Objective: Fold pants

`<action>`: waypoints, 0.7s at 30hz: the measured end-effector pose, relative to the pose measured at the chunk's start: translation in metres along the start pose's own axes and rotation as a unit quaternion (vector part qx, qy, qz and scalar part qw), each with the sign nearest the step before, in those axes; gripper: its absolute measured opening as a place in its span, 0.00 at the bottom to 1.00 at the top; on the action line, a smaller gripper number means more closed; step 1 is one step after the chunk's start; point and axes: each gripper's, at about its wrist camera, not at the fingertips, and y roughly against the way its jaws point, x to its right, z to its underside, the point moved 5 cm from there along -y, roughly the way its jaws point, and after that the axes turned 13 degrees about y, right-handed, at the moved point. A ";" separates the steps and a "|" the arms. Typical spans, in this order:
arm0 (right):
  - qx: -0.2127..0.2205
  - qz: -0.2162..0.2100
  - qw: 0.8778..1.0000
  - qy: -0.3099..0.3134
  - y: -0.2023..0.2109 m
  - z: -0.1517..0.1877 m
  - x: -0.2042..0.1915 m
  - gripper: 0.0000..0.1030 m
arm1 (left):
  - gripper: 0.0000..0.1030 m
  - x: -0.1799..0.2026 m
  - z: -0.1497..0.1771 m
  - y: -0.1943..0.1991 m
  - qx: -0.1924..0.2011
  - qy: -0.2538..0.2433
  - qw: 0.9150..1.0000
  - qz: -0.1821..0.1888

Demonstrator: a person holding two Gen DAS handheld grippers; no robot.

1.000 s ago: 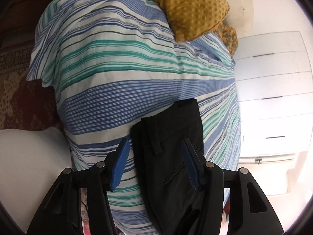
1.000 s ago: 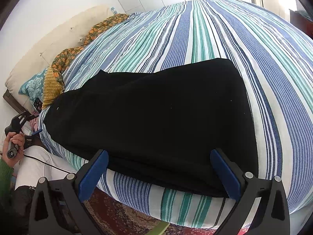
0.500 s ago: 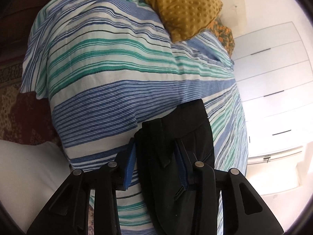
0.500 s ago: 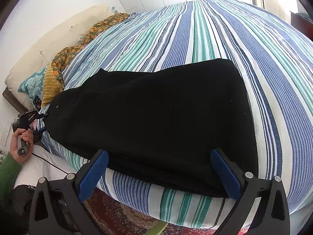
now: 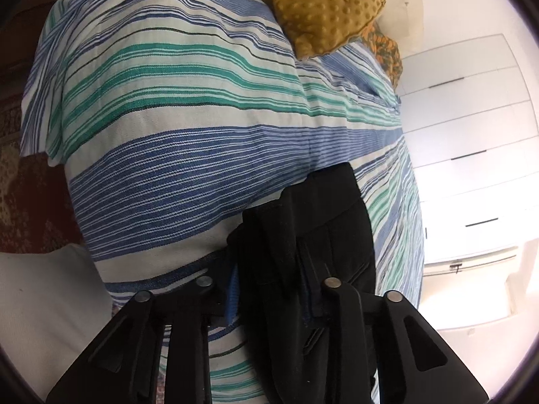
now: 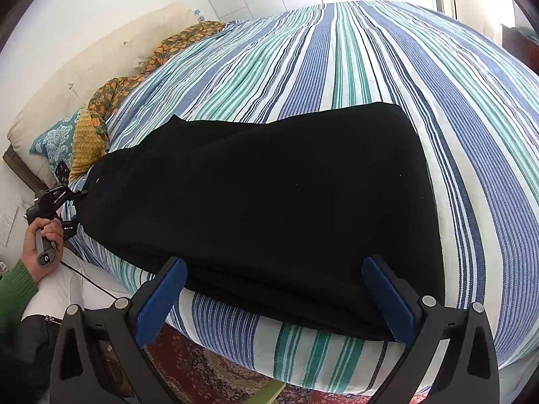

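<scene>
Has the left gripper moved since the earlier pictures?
Yes. The left gripper has crept forward along the black pants toward the mustard cushion, and its fingers have just been closing on the waistband.

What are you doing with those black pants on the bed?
A person is folding black pants that lie on a striped bedspread. The left gripper has just been closing on the waistband end of the pants, and the cloth is bunched between its blue pads. The right gripper sits wide open at the bed's near edge, with the other end of the pants lying between its fingers, not pinched. The pants are still spread out long, so the fold is not yet made.
</scene>
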 end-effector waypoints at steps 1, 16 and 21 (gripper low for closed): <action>0.000 0.000 1.000 0.000 0.000 0.000 0.000 1.00 | 0.21 0.003 0.002 0.005 0.002 -0.002 1.000 0.005; 0.003 0.001 1.000 0.000 0.003 0.001 0.001 1.00 | 0.18 0.157 0.126 0.092 0.003 -0.252 0.964 0.079; 0.012 -0.022 0.999 -0.023 0.014 -0.004 0.006 1.00 | 0.18 0.203 0.225 0.097 -0.025 -0.368 0.926 0.083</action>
